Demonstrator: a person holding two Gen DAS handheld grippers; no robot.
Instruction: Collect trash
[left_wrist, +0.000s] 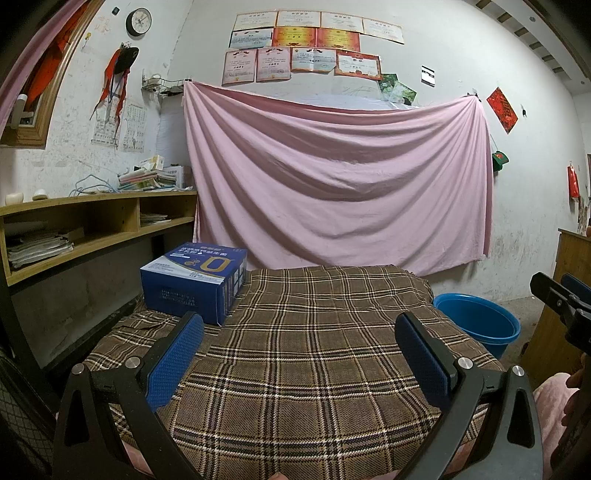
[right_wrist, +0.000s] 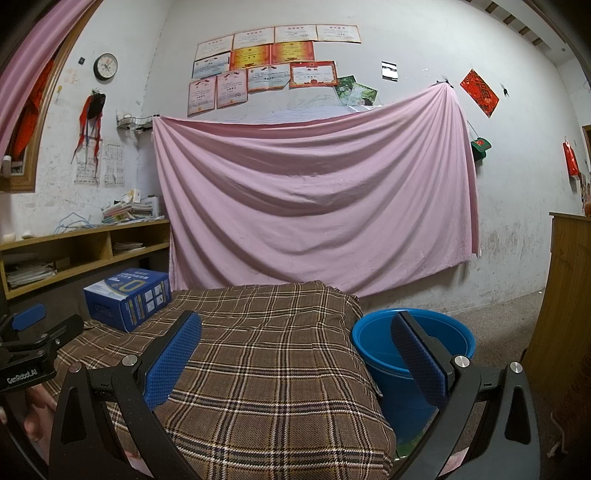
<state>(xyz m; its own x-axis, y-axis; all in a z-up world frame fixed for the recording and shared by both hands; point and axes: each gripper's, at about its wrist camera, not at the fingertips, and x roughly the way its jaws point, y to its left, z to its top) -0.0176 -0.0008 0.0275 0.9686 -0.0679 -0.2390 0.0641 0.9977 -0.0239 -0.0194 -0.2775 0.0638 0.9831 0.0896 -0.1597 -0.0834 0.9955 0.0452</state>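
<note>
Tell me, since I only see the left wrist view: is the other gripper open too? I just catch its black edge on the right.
Observer: Yes. The right gripper is open, its blue pads wide apart with nothing between them.
Visitor: Is there anything in the round blue plastic bucket beside the plaid cloth?
Observer: The right wrist view looks further into the round blue plastic bucket. The inner wall that shows is bare, but the bottom is hidden.
Visitor: Any writing on the left gripper?
Observer: Yes. Seen from the side, the left gripper has white lettering, GenRobot.AI, on its black body.

Pink sheet (left_wrist: 332, 177) on white wall (left_wrist: 461, 48), wooden shelf (left_wrist: 92, 221)
</note>
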